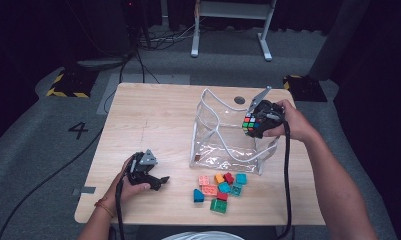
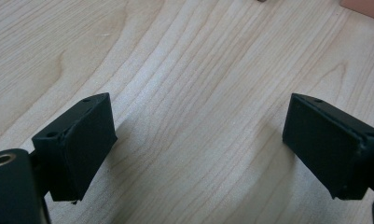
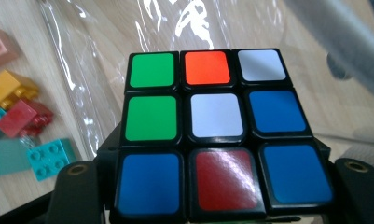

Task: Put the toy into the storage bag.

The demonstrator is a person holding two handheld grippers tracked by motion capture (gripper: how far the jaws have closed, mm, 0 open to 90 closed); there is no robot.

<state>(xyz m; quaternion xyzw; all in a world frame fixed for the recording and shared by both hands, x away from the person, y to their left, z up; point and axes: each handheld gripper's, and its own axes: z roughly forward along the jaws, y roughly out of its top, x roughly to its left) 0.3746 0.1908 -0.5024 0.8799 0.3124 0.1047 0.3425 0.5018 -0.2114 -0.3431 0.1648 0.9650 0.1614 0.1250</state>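
Black-edged, the puzzle cube point(image 1: 251, 124) sits pinched between the jaws of the right gripper point(image 1: 254, 123), held above the open mouth of the clear plastic bag point(image 1: 223, 145). Near the bag, the toy bricks point(image 1: 219, 187) lie clustered on the wooden table point(image 1: 153, 120). Left gripper point(image 2: 198, 140) rests on bare wood, jaws spread with nothing between them.

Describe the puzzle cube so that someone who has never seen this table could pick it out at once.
Start at the clear plastic bag standing right of the middle of the wooden table. At the bag's far right corner, the right gripper holds the puzzle cube between its jaws above the opening. Unlike the single-coloured toy bricks lying in front of the bag, it has a black frame and nine mixed colour squares per face.
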